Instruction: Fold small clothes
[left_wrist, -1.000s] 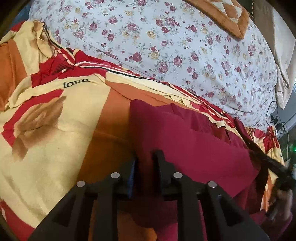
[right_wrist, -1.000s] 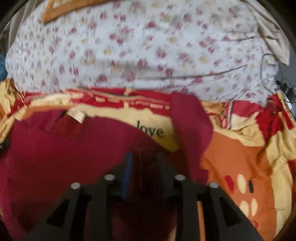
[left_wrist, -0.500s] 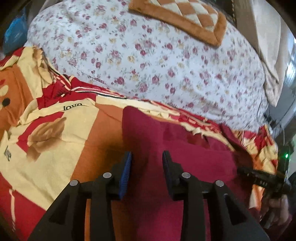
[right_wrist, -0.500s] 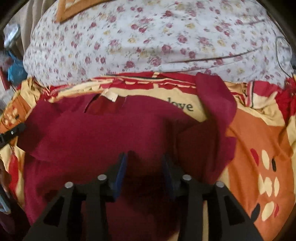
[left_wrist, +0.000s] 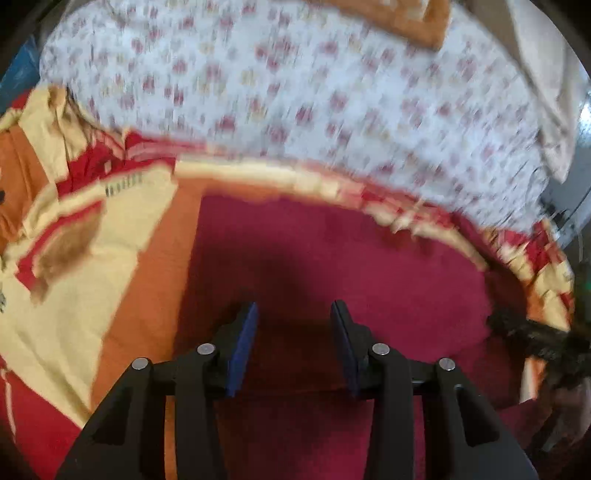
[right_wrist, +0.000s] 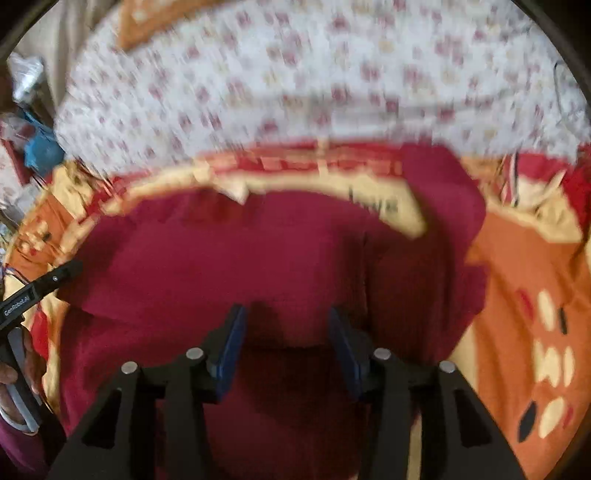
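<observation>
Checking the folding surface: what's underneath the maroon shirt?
The maroon shirt lies on an orange, cream and red patterned bedsheet, visible around its edges. Whatever is directly beneath the shirt is covered.

The maroon garment (right_wrist: 229, 258) lies flat on the bedspread (left_wrist: 110, 258), so low passage over it is free. At twelve o'clock the flowered quilt (left_wrist: 295, 96) heaps up like a wall along the garment's far edge. In the right wrist view a folded sleeve (right_wrist: 439, 221) bunches at one o'clock, and bare bedspread opens at three. The left gripper (right_wrist: 44, 288) juts in at nine; in the left wrist view the right gripper (left_wrist: 532, 332) blocks three o'clock.
</observation>
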